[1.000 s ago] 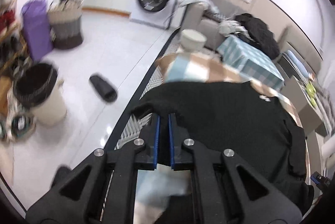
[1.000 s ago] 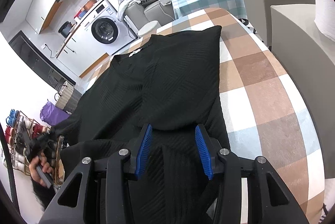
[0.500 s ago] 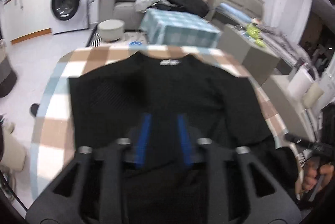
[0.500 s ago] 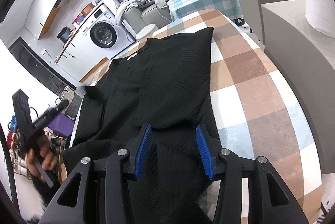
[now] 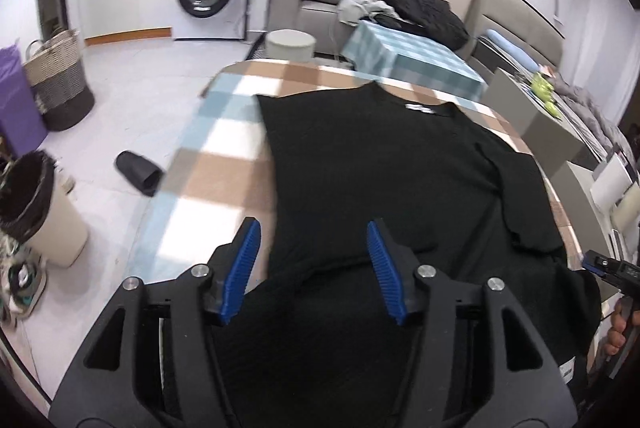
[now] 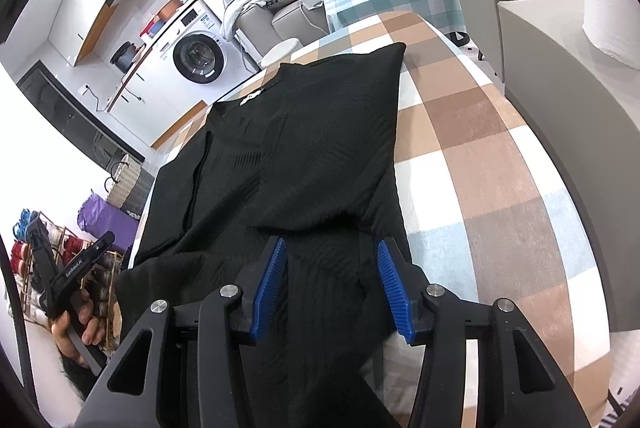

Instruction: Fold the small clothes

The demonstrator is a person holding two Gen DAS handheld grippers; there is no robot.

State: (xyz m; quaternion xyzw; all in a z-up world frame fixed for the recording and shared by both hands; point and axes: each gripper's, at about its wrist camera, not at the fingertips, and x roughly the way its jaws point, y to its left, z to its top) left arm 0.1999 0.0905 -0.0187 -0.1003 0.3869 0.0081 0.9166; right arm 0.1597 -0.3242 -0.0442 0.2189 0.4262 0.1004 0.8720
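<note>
Left wrist: black-lined bin [image 5: 30, 184] beside woven basket [image 5: 60, 80]

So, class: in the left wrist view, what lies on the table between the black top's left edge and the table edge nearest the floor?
Only bare checked tablecloth lies between the black top and that edge, seen in the left wrist view.

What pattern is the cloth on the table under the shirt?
Brown, white and pale blue checks on the tablecloth, clearest in the right wrist view.
</note>
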